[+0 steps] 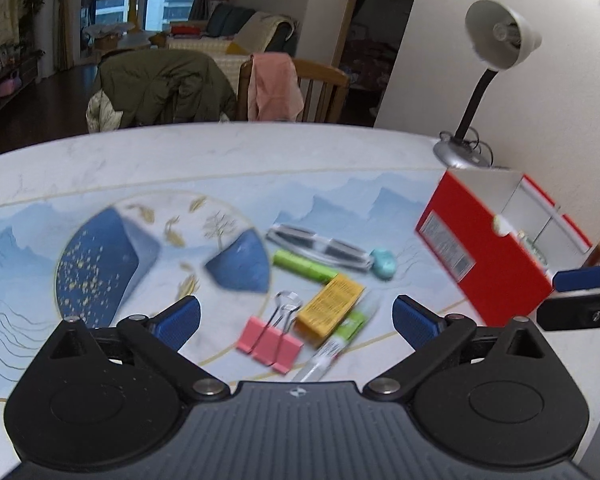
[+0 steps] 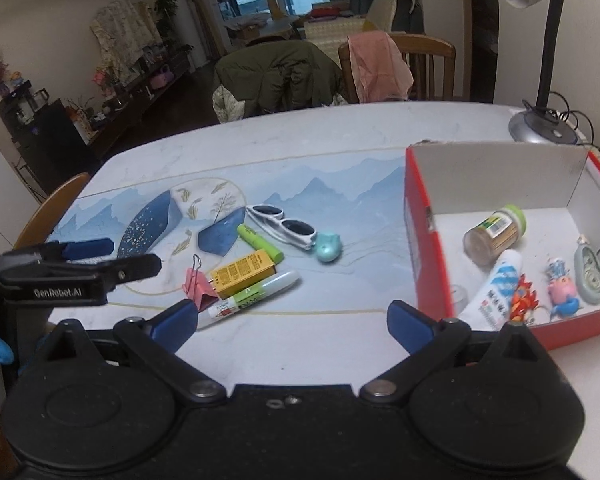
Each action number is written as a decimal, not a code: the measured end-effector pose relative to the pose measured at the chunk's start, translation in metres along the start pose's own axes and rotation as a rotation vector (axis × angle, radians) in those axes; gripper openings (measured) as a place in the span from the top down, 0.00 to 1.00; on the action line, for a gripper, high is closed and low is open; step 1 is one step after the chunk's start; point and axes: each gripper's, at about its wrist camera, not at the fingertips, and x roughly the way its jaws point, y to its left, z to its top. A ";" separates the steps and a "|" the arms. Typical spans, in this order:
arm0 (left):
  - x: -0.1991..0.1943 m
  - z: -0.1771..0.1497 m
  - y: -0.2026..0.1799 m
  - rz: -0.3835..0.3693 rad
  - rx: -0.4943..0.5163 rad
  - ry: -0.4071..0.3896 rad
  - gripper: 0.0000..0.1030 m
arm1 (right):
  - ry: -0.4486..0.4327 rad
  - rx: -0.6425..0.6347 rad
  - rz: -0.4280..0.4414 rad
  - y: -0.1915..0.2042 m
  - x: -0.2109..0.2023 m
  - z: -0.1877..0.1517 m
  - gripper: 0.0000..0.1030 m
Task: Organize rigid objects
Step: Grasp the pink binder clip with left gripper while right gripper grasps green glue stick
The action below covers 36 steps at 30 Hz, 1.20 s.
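With both the left gripper (image 1: 296, 316) and the right gripper (image 2: 292, 320) wide apart and empty, the small yellow cardboard box (image 1: 329, 309), light and stiff, lies on the table mat (image 1: 28, 264) between a pink binder clip (image 1: 269, 343) and a green marker (image 1: 305, 265), probably best pinched across its narrow sides

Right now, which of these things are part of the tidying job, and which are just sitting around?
Part of the job:
red box
sunglasses
pink clip
yellow carton
green tube
marker
teal mouse-like thing
left gripper, jaws open and empty
right gripper, jaws open and empty

Just sitting around:
lamp
chairs
green coat
pink cloth
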 end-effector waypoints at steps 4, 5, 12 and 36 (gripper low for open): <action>0.015 -0.011 0.015 -0.009 0.010 0.029 0.00 | 0.043 0.010 -0.022 0.015 0.021 0.000 0.05; 0.020 -0.013 0.019 -0.014 0.005 0.041 0.00 | 0.051 0.014 -0.030 0.019 0.026 0.000 0.05; 0.047 -0.024 0.039 -0.022 0.003 0.091 0.00 | 0.095 0.058 -0.081 0.036 0.066 0.002 0.09; 0.090 -0.032 0.036 -0.066 0.234 0.073 0.06 | 0.267 0.106 -0.169 0.062 0.163 0.010 0.32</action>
